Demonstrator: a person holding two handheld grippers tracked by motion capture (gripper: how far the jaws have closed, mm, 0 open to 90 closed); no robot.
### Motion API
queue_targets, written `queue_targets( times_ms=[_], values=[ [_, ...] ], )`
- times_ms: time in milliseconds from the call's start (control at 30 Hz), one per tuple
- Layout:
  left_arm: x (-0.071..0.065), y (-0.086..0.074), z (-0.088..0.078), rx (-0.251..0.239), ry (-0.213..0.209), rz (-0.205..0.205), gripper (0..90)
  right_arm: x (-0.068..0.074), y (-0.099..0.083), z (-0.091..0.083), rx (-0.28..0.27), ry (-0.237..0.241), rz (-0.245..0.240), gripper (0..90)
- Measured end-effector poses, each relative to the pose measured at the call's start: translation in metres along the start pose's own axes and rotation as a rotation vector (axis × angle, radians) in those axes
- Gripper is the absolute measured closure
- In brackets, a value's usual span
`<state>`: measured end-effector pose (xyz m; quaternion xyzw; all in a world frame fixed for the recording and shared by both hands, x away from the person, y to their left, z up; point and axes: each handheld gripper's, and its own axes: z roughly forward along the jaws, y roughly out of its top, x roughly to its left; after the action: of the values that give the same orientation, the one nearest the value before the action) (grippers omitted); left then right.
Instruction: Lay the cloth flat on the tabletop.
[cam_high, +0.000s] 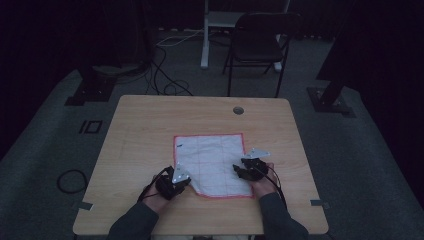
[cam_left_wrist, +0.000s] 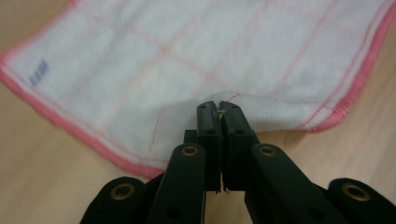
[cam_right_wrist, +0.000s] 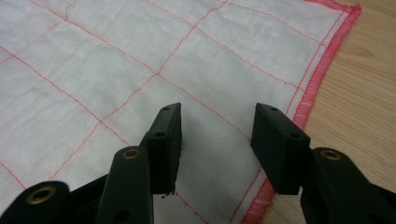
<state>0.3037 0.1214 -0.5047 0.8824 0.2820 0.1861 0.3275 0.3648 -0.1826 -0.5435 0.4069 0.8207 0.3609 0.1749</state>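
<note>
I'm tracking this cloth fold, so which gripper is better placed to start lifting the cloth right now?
Left. The left gripper is already shut on a pinched fold at the white cloth's red-hemmed edge. The right gripper hovers open above the cloth near its edge, gripping nothing.

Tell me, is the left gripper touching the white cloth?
Touching. The left gripper view shows the left gripper with jaws shut, pinching a raised fold of the cloth near its red edge.

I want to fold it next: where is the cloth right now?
The cloth lies flat mid-table in the high view, between the left gripper and right gripper.
</note>
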Motion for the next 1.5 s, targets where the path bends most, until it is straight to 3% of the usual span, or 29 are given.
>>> queue_targets(
  times_ms=[33,100,233,433,533,633,733,900,1033,1333,1500],
  values=[
    [0.0,0.0,0.0,0.0,0.0,0.0,88.5,0.0,0.0,0.0,0.0,0.0,0.0,53.0],
    [0.008,0.021,0.006,-0.011,0.022,0.024,88.4,0.0,0.0,0.0,0.0,-0.001,0.0,53.0],
    [0.015,0.041,0.022,-0.006,0.035,0.036,88.2,0.0,0.0,0.0,-0.003,-0.001,0.001,53.0],
    [0.024,0.056,0.056,0.026,0.044,0.036,87.4,0.0,-0.001,0.0,-0.008,0.001,0.004,52.9],
    [0.029,0.055,0.065,0.029,0.05,0.005,82.8,0.0,-0.001,0.0,-0.009,0.001,0.004,52.9],
    [0.032,0.052,0.062,0.001,0.062,-0.027,75.5,0.0,-0.001,0.0,-0.009,0.002,0.003,52.9],
    [0.033,0.05,0.049,-0.035,0.074,-0.049,73.4,0.0,-0.001,0.0,-0.01,0.002,0.004,52.9],
    [0.025,0.038,0.026,-0.083,0.068,-0.05,73.6,0.0,-0.002,0.0,-0.012,0.0,0.004,52.9],
    [0.018,0.027,0.026,-0.06,0.051,-0.036,72.8,0.0,-0.002,0.0,-0.013,-0.001,0.004,52.9],
    [0.013,0.014,0.045,-0.003,0.039,-0.048,57.0,0.0,-0.002,0.0,-0.015,-0.002,0.006,52.9],
    [0.015,0.013,0.052,-0.003,0.045,-0.077,61.2,0.0,-0.002,0.0,-0.016,-0.003,0.005,52.9]
  ],
)
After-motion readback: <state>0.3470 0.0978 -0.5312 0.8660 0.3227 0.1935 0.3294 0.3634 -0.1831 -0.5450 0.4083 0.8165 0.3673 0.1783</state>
